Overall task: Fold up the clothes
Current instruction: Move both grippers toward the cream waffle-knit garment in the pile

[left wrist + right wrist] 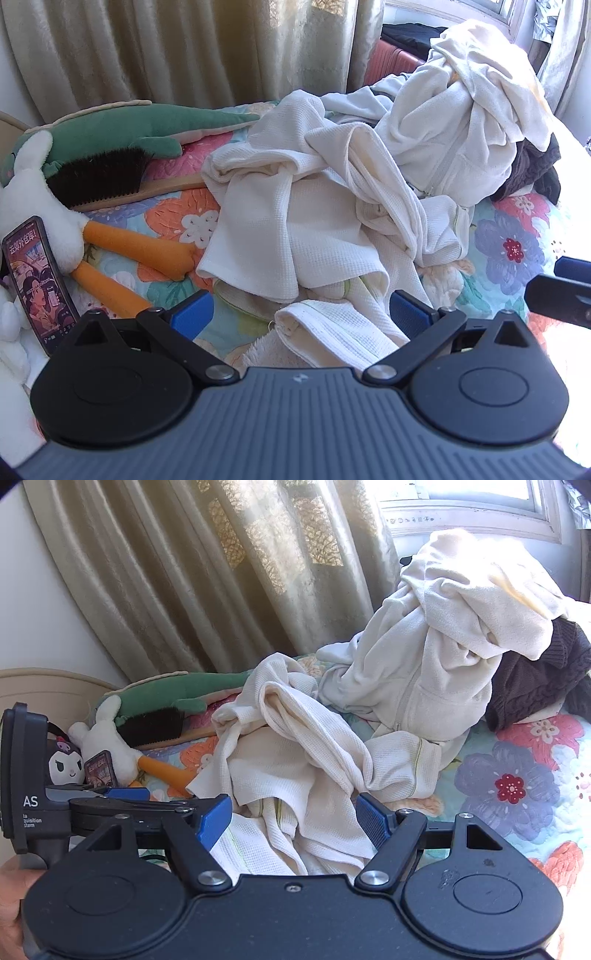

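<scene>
A crumpled white waffle-knit garment [295,221] [295,760] lies on the floral bedspread [509,236] [517,775]. Behind it rises a tall heap of cream clothes [461,122] [443,646] with a dark brown knit [532,170] [535,679] on its right side. My left gripper [301,314] hangs open over the garment's near edge, with a white cuff between its blue pads but not pinched. My right gripper [293,821] is open too, just above the same cloth. The left gripper [125,797] also shows at the left of the right wrist view.
A green plush crocodile [147,125], a black-bristled brush [103,177], a white plush goose with orange legs [110,251] and a phone [37,277] lie at the left. A beige curtain [184,48] hangs behind, with a window [480,509] at the right. A hand [11,904] holds the left gripper.
</scene>
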`<state>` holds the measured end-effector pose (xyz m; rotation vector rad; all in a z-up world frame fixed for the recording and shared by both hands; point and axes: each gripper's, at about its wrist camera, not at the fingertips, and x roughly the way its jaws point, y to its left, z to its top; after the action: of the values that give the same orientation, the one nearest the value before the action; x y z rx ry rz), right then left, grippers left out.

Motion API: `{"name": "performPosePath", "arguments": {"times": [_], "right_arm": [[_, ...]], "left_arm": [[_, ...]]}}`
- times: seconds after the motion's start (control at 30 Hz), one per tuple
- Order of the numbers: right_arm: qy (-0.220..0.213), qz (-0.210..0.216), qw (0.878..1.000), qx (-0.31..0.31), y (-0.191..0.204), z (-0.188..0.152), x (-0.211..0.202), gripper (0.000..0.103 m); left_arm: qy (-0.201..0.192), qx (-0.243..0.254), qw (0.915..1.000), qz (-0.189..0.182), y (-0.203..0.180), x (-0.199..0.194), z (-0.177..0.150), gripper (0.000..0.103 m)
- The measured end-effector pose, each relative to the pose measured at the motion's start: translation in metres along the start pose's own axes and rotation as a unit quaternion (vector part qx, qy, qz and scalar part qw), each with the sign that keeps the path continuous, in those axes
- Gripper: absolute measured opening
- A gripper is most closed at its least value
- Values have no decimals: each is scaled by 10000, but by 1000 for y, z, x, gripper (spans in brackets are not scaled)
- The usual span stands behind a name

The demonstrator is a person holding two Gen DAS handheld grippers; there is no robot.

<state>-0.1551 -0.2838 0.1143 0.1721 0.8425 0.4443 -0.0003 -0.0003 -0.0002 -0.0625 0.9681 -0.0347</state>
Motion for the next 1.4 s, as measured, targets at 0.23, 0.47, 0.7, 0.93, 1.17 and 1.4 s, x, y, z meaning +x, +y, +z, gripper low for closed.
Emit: {"name": "performPosePath", "arguments": {"times": [0.23, 0.47, 0.7, 0.93, 1.17, 1.4], "right_arm": [[135, -29, 9998, 117, -3, 3, 3, 78], [129, -210, 9997, 41, 0, 1, 2, 79], [234, -248, 9994, 17, -1, 1, 8, 79], [296, -304, 9991, -53, -2, 2, 14, 79], [305, -194, 9993, 9, -5, 5, 25, 79], [367, -82, 9992, 104, -10, 7, 39, 79]], "left_arm": [[-94, -42, 9996, -246, -4, 0, -6, 103], [-165, -72, 9988, -450, -7, 1, -12, 103], [-92, -50, 9991, -417, -5, 8, -14, 103], [163, -156, 9984, -510, -4, 17, -10, 103], [263, -231, 9976, -597, -2, 20, -4, 103], [417, -334, 9969, -578, 15, 36, 11, 103]]}}
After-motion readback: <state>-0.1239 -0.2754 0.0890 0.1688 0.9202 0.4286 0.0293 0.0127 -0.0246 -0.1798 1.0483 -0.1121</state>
